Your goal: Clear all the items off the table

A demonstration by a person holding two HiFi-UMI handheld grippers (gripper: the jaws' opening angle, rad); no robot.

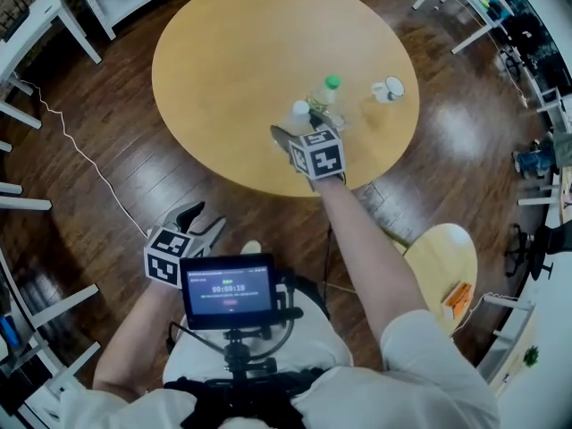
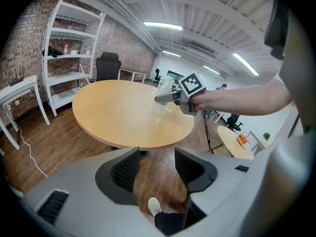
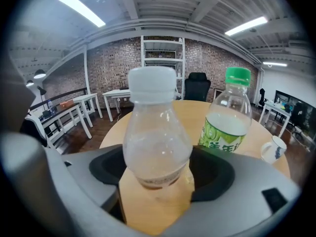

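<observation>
A clear bottle with a white cap (image 3: 157, 132) stands on the round wooden table (image 1: 232, 70) near its front edge. My right gripper (image 3: 158, 174) is open, and the bottle's lower part sits between the jaws with no clear squeeze. Just behind it is a green-capped bottle with a green label (image 3: 228, 113), and a white mug (image 1: 389, 88) lies further right. In the head view, my right gripper (image 1: 299, 125) reaches in over the table's near edge. My left gripper (image 1: 204, 222) is open and empty, low over the floor, short of the table.
White desks and shelving (image 1: 36, 25) ring the room. A white cable (image 1: 80, 155) runs over the wooden floor at the left. A small round side table (image 1: 438, 248) with an orange box (image 1: 458, 300) stands at the right. A shoe (image 2: 154, 206) shows below my left gripper.
</observation>
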